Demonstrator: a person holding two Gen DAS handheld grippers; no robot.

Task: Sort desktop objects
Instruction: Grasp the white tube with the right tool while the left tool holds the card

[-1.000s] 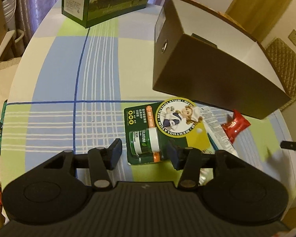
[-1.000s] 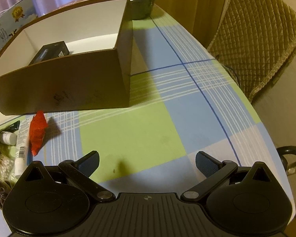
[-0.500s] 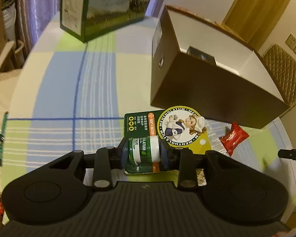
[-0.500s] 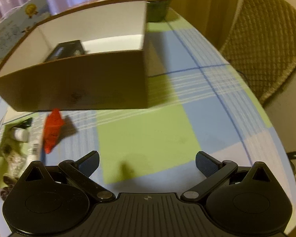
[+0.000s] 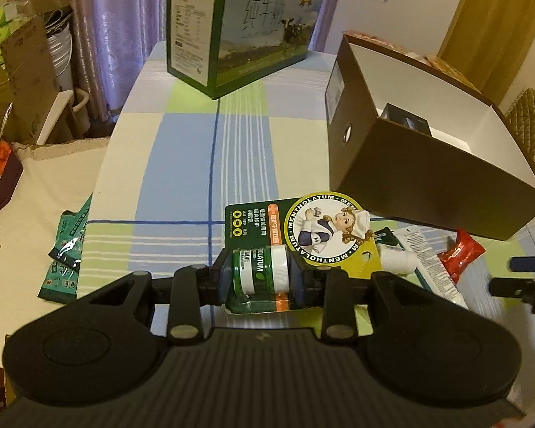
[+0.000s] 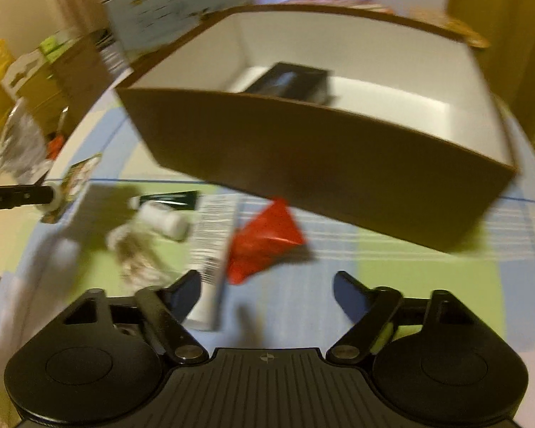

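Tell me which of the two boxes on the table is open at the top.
The brown cardboard box, right of the left tongs: its white inside shows, with a dark item in it. The green milk carton at the far edge is closed.

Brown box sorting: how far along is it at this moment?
Early. The brown box holds only one black item. In hand: the left tool is shut on the balm pack. The right tool is open, near the red wrapper. Left on the tablecloth: that wrapper, a white tube, a small bottle and green packets at the edge.
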